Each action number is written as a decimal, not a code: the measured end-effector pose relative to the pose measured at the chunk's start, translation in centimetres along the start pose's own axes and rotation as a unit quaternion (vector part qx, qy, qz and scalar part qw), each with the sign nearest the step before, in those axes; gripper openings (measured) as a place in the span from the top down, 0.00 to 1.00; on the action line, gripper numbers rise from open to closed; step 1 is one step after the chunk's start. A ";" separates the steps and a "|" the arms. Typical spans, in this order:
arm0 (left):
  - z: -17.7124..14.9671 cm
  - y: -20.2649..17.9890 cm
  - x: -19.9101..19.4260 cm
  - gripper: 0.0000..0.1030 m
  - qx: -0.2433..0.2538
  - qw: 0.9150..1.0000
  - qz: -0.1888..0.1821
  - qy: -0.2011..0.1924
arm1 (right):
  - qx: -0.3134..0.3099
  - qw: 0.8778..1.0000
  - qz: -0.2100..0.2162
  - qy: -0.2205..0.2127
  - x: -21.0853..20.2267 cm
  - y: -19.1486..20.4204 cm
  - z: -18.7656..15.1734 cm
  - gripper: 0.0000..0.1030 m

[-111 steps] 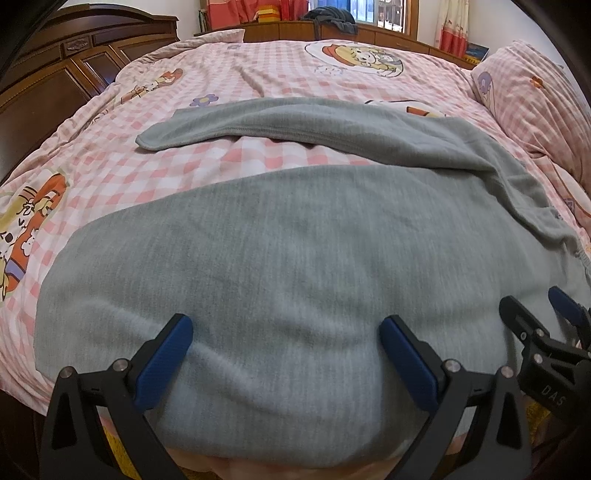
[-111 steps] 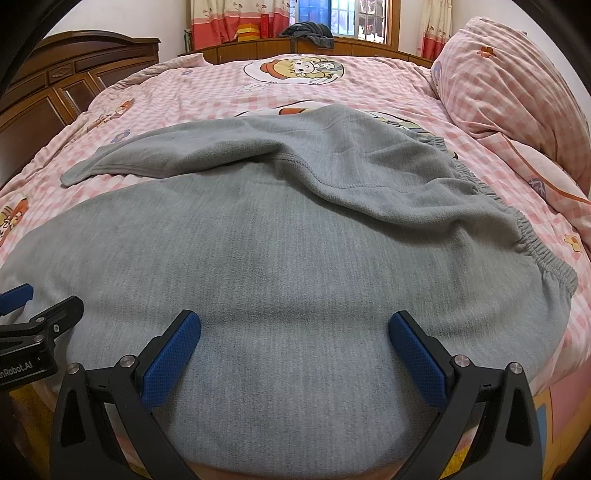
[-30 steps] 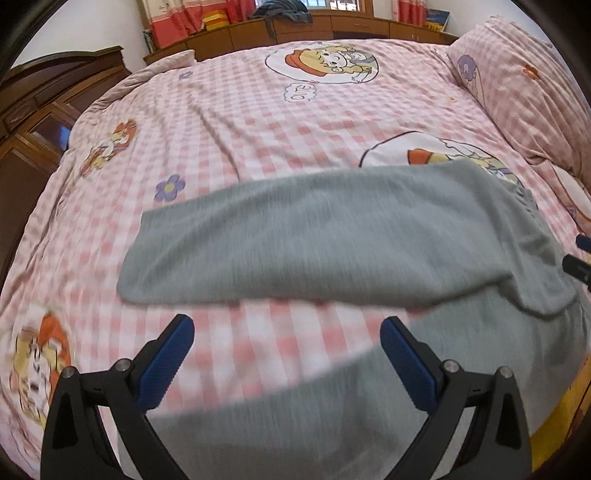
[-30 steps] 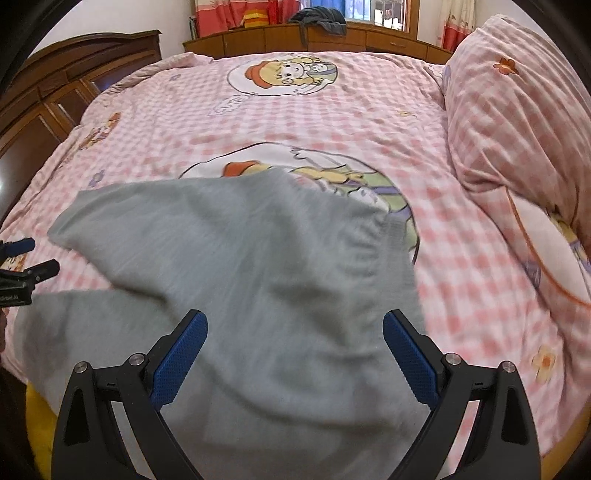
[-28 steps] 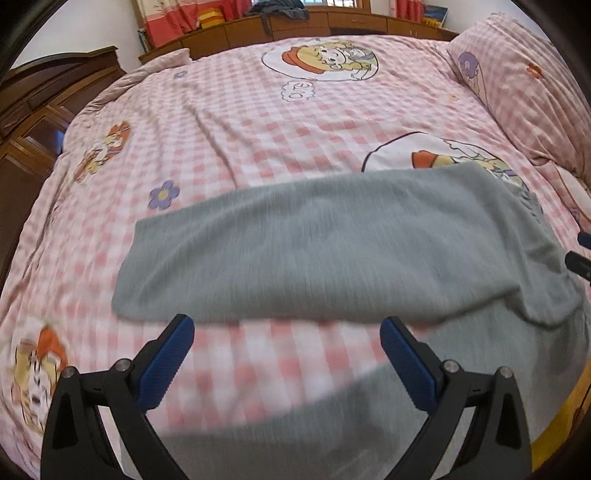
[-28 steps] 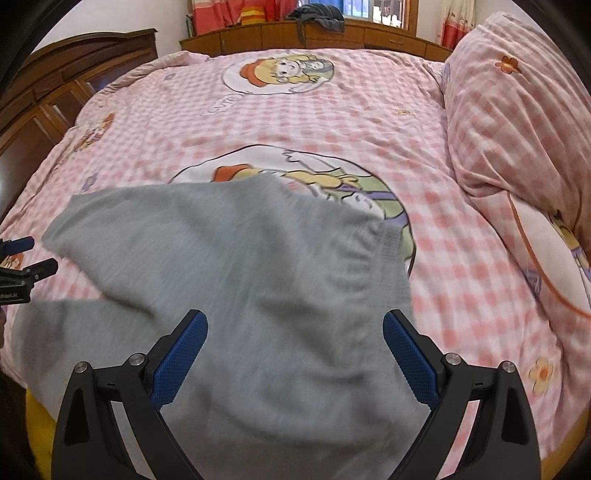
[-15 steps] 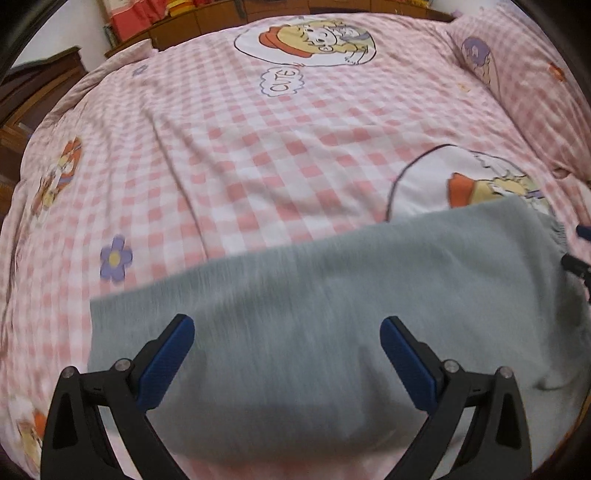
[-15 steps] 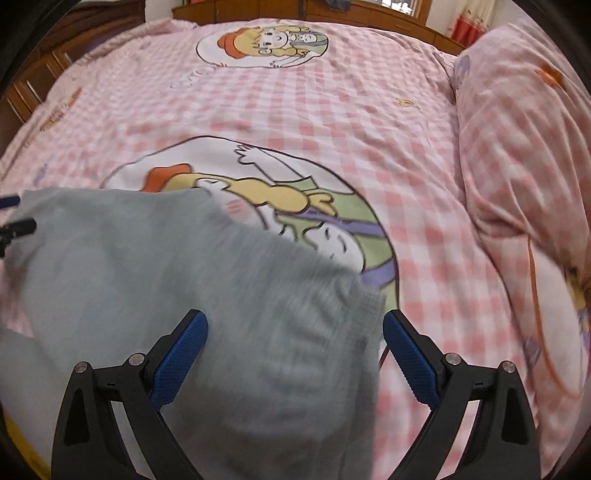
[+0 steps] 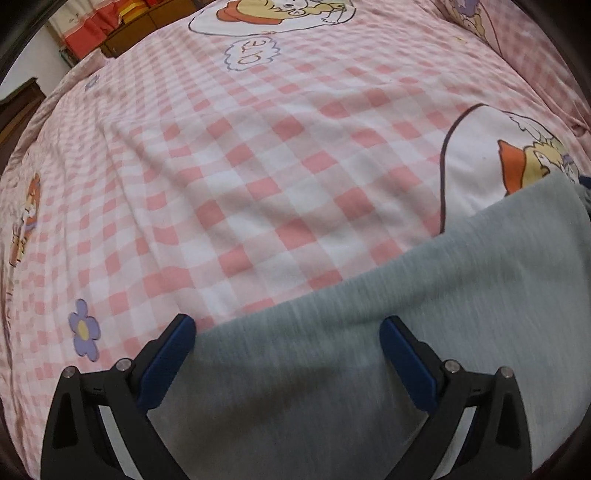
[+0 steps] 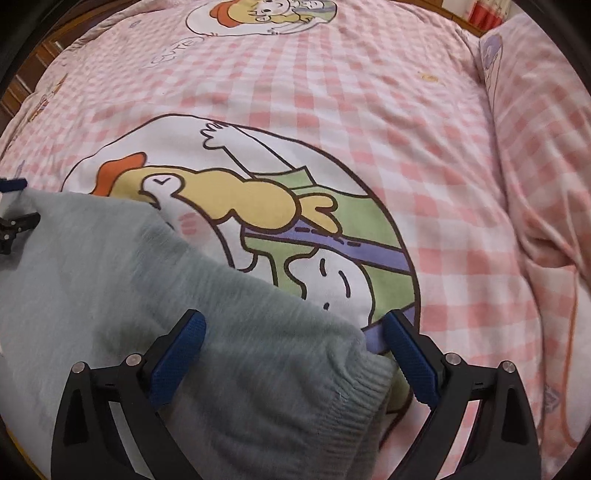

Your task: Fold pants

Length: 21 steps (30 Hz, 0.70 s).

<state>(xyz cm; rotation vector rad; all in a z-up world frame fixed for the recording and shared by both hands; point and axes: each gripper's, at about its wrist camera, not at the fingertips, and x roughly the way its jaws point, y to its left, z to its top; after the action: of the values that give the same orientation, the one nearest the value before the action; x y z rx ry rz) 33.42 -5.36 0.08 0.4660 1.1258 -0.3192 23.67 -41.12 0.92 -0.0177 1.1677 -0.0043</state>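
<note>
Grey fleece pants (image 9: pixel 424 332) lie on a pink checked bedspread (image 9: pixel 258 166). In the left wrist view the far edge of one leg runs from lower left to right, and my left gripper (image 9: pixel 288 350) hovers open just over that edge. The ribbed waistband corner (image 10: pixel 354 391) of the pants (image 10: pixel 147 295) shows in the right wrist view, lying between the wide-apart blue pads of my right gripper (image 10: pixel 295 347), which is open. The left gripper's tips (image 10: pixel 14 218) peek in at that view's left edge.
A large pink checked pillow (image 10: pixel 546 166) lies on the right side of the bed. Cartoon prints (image 10: pixel 240 221) mark the bedspread (image 10: pixel 369 92). Dark wooden furniture (image 9: pixel 14 107) stands off the bed's left, with red curtains (image 9: pixel 99 22) at the back.
Both grippers have moved forward across the bed from the near leg to the far edge of the pants and dropped closer to the cloth. Both stay open.
</note>
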 end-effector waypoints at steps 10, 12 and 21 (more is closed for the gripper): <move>-0.7 0.0 -1.3 0.86 -0.038 0.999 -0.039 0.001 | -0.030 0.999 0.028 -0.005 -1.2 1.6 -0.3 0.67; -0.7 0.0 -1.9 0.91 -0.045 0.998 -0.036 -0.001 | -0.043 0.999 0.011 -0.008 -1.8 2.5 -0.4 0.85; -0.1 1.5 -7.9 0.94 -0.087 0.993 -0.055 -0.051 | -0.015 0.997 -0.011 -0.075 -6.8 0.8 0.2 0.93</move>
<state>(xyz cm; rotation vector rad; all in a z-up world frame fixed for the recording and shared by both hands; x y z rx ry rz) 30.83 -3.88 7.59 0.2309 1.0716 -0.3335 21.20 -40.19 7.22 -0.0570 1.0170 -0.0056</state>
